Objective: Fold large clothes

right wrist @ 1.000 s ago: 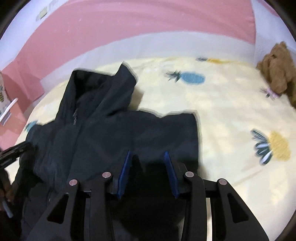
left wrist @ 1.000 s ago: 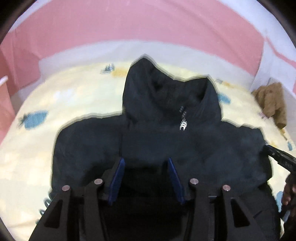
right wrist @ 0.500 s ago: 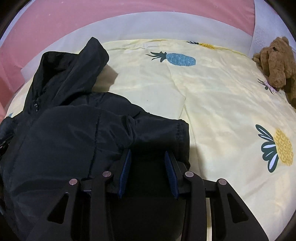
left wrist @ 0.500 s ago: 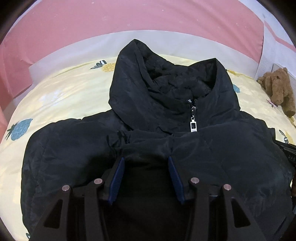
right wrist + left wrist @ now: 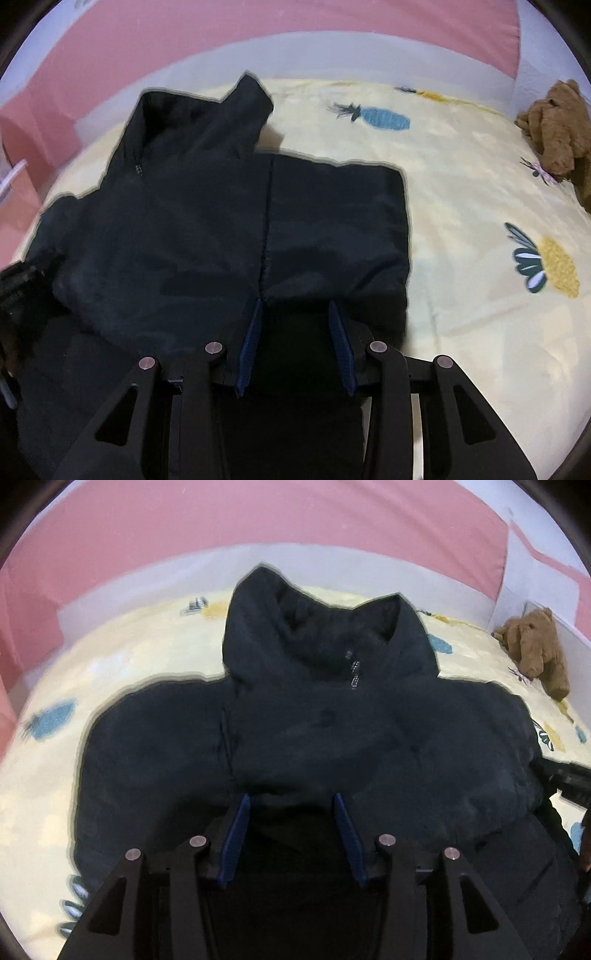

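Note:
A black hooded jacket lies front up on the yellow bed sheet, hood toward the far wall, zipper pull at the collar. My left gripper is over the jacket's lower middle, its blue pads apart with dark fabric between them. My right gripper is over the jacket near its right side, where a sleeve is folded across the front; its pads are also apart with dark fabric between them. Whether either grips the fabric is unclear. The right gripper's body shows at the left view's right edge.
The bed sheet has pineapple prints. A brown teddy bear sits at the far right corner, also in the right wrist view. A pink and white wall runs behind the bed.
Both views pulled back from the jacket and are blurred with motion. The hood and collar sit farther off than half a second ago. The pad gaps look unchanged.

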`<state>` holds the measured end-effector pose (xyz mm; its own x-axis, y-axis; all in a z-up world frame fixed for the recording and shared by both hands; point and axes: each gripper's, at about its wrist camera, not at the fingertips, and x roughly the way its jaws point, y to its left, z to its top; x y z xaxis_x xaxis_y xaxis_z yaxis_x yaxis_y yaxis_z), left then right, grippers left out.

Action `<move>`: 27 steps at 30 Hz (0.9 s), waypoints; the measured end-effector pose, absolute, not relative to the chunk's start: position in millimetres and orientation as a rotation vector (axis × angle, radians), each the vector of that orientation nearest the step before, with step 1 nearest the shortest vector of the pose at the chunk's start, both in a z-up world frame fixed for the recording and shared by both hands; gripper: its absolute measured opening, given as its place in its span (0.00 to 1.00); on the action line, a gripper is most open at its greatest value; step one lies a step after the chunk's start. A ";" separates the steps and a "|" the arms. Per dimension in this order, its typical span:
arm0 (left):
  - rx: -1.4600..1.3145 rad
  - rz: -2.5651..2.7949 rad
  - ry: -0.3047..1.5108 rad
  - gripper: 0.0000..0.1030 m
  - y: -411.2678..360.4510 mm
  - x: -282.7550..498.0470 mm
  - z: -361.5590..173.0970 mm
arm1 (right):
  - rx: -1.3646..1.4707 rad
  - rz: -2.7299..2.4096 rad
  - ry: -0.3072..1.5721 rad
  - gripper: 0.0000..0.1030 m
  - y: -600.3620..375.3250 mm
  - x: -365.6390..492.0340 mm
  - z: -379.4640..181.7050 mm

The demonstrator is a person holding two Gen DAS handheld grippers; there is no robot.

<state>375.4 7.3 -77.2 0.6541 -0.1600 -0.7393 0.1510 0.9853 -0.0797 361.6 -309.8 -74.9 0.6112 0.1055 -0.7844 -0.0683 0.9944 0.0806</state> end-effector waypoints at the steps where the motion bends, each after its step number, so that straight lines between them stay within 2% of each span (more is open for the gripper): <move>1: -0.026 -0.178 0.834 0.47 8.6 377.0 -79.4 | 0.046 0.095 0.907 0.37 -310.1 364.8 -79.6; 5: 0.009 -0.163 0.829 0.48 2.1 375.1 -76.0 | 0.018 0.075 0.913 0.37 -308.0 369.1 -81.1; 11: 0.006 -0.144 0.758 0.47 22.2 360.1 -40.6 | 0.054 0.099 0.827 0.37 -307.2 359.2 -37.2; 16: -0.033 -0.109 0.833 0.48 40.5 385.8 -65.5 | -0.007 0.112 0.878 0.37 -280.8 385.1 -56.5; 20: -0.010 -0.102 0.819 0.48 33.9 389.3 -72.2 | 0.034 0.104 0.896 0.37 -282.5 390.9 -70.1; 27: -0.041 -0.079 0.832 0.47 35.7 374.5 -54.5 | 0.077 0.094 0.871 0.38 -292.8 364.8 -40.7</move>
